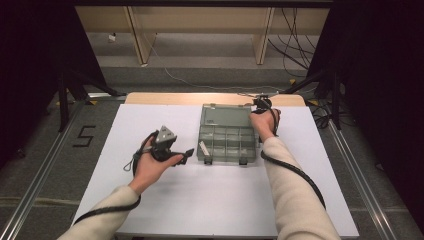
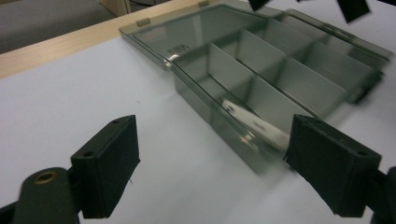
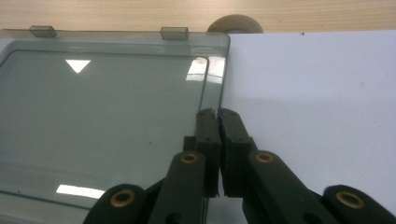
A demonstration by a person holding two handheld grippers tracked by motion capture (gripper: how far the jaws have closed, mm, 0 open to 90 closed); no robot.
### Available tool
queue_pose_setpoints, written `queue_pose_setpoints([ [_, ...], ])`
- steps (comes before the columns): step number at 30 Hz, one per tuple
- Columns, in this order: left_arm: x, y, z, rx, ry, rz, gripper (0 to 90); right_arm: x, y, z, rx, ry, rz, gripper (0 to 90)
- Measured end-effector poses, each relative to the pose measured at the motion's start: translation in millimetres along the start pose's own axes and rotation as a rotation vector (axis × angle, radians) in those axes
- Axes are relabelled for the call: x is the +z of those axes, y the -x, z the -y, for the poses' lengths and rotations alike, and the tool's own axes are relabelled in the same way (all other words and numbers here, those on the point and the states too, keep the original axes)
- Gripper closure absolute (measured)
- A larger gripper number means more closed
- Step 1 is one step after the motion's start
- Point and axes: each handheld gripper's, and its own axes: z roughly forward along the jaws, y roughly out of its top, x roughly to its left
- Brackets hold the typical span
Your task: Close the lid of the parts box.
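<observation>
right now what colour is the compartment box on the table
Translucent smoky grey-green, lid included; the compartment box shows best in the left gripper view.

Left gripper with jaws spread wide, right gripper with jaws pressed together, arm outstretched

A white sheet covered most of the tabletop, leaving a strip of bare wood exposed along the far edge. Beyond the tabletop, pale wooden furniture legs stood on a grey floor. Loose black cables lay at the far right. A black "5" marking was on the floor at the left.
</observation>
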Motion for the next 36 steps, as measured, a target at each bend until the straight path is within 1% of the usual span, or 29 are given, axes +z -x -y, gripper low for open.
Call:
queue_pose_setpoints([
  [1, 3.4, -5.6, -5.8, 0.009, -0.018, -0.010, 17.2, -0.4, -0.3, 0.2, 0.004, 0.000, 0.004, 88.6],
  [2, 11.1, -12.2, -14.9, -0.020, -0.022, -0.018, 17.6, -0.5, -0.9, 0.4, 0.011, 0.001, 0.007, 88.7],
  [3, 14.9, -17.7, -20.1, -0.015, -0.032, -0.023, 17.8, -1.1, -1.3, 0.7, 0.016, 0.008, 0.007, 88.9],
  [5, 25.4, -29.1, -32.4, -0.041, -0.040, -0.049, 19.9, -2.1, -2.7, 1.0, 0.028, 0.023, 0.011, 89.2],
  [7, 36.1, -38.0, -42.0, -0.084, -0.040, -0.059, 23.9, -4.5, -3.2, 1.1, 0.024, 0.028, 0.009, 89.5],
  [9, 46.2, -45.7, -49.5, -0.148, -0.047, -0.058, 27.1, -5.6, -3.2, 1.9, 0.018, 0.048, 0.023, 89.6],
  [10, 50.3, -47.7, -52.5, -0.175, -0.056, -0.057, 28.2, -8.3, -2.9, 1.8, 0.012, 0.054, 0.011, 89.7],
  [11, 53.2, -49.0, -54.3, -0.189, -0.058, -0.059, 29.9, -7.8, -2.3, 3.6, -0.004, 0.078, 0.024, 89.7],
  [12, 57.8, -50.4, -57.5, -0.197, -0.061, -0.065, 31.9, -8.5, 0.5, 4.9, -0.049, 0.081, 0.037, 89.8],
  [13, 60.4, -51.0, -59.3, -0.197, -0.067, -0.071, 34.1, -10.2, 2.7, 7.0, -0.068, 0.094, 0.023, 89.8],
  [14, 65.1, -51.4, -61.6, -0.206, -0.074, -0.076, 36.0, -11.0, 3.8, 7.6, -0.084, 0.098, 0.026, 89.8],
  [15, 67.8, -51.9, -62.8, -0.212, -0.076, -0.077, 37.1, -12.5, 3.4, 9.2, -0.071, 0.109, 0.023, 89.9],
  [17, 73.4, -54.2, -65.5, -0.202, -0.107, -0.059, 41.4, -13.8, 3.3, 11.4, -0.063, 0.129, 0.016, 89.9],
  [19, 82.3, -53.3, -67.2, -0.231, -0.115, -0.057, 45.5, -15.6, 5.8, 12.8, -0.102, 0.147, 0.014, 90.0],
  [20, 86.5, -53.0, -67.6, -0.240, -0.120, -0.054, 47.8, -17.1, 3.3, 14.1, -0.073, 0.151, 0.021, 90.0],
  [21, 89.4, -52.9, -67.8, -0.248, -0.129, -0.048, 49.8, -17.4, 5.9, 14.3, -0.114, 0.165, 0.018, 90.0],
  [22, 93.2, -52.9, -68.0, -0.255, -0.136, -0.052, 51.3, -19.7, 4.5, 14.3, -0.095, 0.157, 0.008, 90.0],
  [23, 97.4, -52.7, -68.2, -0.266, -0.143, -0.052, 53.3, -20.3, 5.5, 14.7, -0.116, 0.172, 0.011, 90.0],
  [24, 100.5, -51.7, -68.4, -0.285, -0.153, -0.052, 55.1, -22.0, 4.9, 14.9, -0.110, 0.177, 0.009, 90.0],
  [25, 103.1, -51.2, -68.7, -0.291, -0.153, -0.052, 56.3, -23.4, 2.9, 16.2, -0.082, 0.182, 0.008, 90.0],
  [26, 106.1, -50.1, -69.0, -0.303, -0.150, -0.049, 57.5, -24.7, 4.5, 15.7, -0.105, 0.187, 0.006, 90.0],
  [27, 108.8, -49.3, -68.9, -0.311, -0.150, -0.039, 58.9, -26.0, 3.8, 16.0, -0.099, 0.193, -0.001, 90.0],
  [28, 111.1, -48.3, -68.3, -0.322, -0.151, -0.038, 60.2, -26.5, 2.6, 16.7, -0.096, 0.217, -0.004, 90.0],
  [30, 115.1, -47.2, -66.0, -0.341, -0.154, -0.044, 62.4, -26.1, 4.1, 16.7, -0.123, 0.261, -0.002, 90.0],
  [31, 116.3, -47.1, -65.2, -0.353, -0.153, -0.044, 63.8, -27.8, 3.2, 17.4, -0.109, 0.265, -0.003, 90.0],
  [32, 118.0, -46.9, -63.8, -0.377, -0.141, -0.050, 64.9, -28.6, 2.6, 17.9, -0.101, 0.268, -0.011, 90.0],
  [33, 118.4, -47.0, -63.4, -0.386, -0.141, -0.047, 67.8, -30.4, 3.0, 18.9, -0.112, 0.264, -0.012, 90.0],
  [35, 119.8, -46.9, -63.1, -0.408, -0.131, -0.042, 70.3, -31.3, 2.5, 19.7, -0.114, 0.274, -0.008, 90.0],
  [36, 119.9, -47.0, -63.1, -0.410, -0.135, -0.041, 71.5, -31.5, 2.7, 20.0, -0.130, 0.285, -0.005, 90.0],
])
